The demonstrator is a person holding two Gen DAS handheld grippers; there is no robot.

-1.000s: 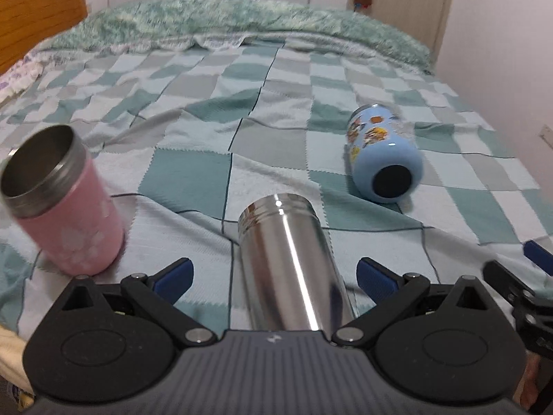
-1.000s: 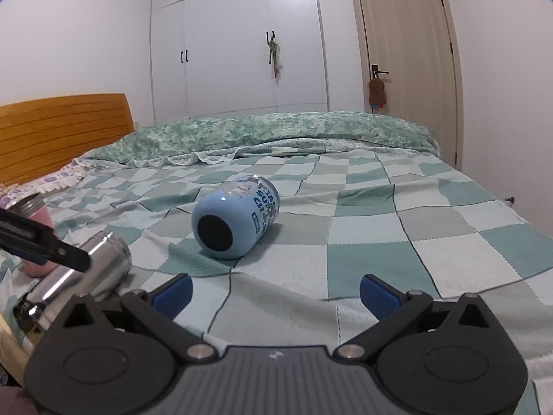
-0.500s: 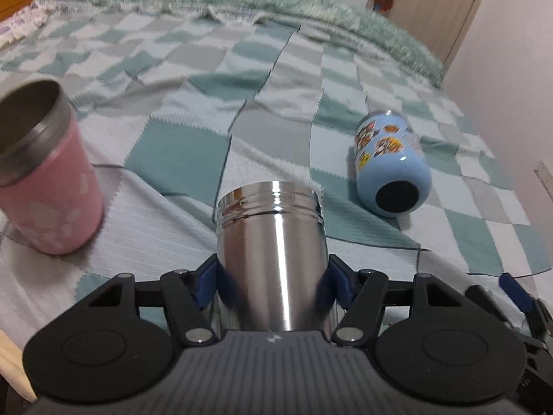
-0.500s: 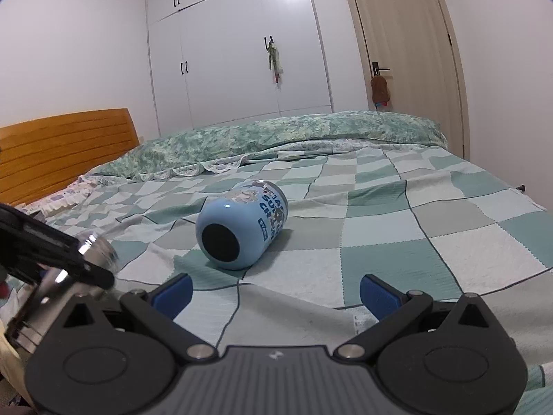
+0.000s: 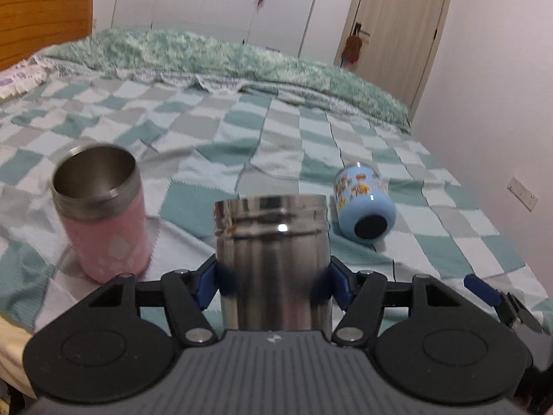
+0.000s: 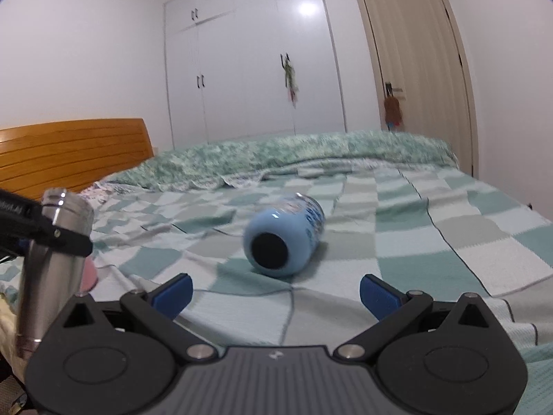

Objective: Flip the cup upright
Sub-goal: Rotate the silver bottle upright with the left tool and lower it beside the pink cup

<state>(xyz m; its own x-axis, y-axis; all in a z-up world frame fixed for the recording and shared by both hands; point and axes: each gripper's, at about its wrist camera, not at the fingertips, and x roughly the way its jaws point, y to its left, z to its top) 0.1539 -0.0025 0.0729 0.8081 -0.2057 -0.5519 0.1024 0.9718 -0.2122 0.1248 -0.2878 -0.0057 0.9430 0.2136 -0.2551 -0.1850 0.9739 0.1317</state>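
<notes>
Gripping the steel cup (image 5: 273,259), the left gripper (image 5: 273,285) has its blue pads pressed against both sides of the lower body. Cup stands nearly upright in the jaws, threaded rim at top; from the right wrist view it shows at far left (image 6: 52,263), tilted a little, base low near the bed edge. Cannot tell whether the base touches the checked blanket (image 5: 214,138).

Pink cup (image 5: 102,211) stands upright on the blanket to the left of the steel cup, mouth open upward, steel lining visible inside. Near but apart from the held cup.

Blue printed cup (image 5: 364,205) lies on its side to the right and a bit beyond, dark round base facing the camera. Same cup sits centre in the right wrist view (image 6: 283,238).

Right gripper (image 6: 276,294): jaws spread wide, nothing between them, hovering above the blanket and pointed at the blue cup, well short of it.

Wooden headboard (image 6: 72,155) at left, white wardrobe (image 6: 249,69) and door (image 6: 414,79) behind the bed.
</notes>
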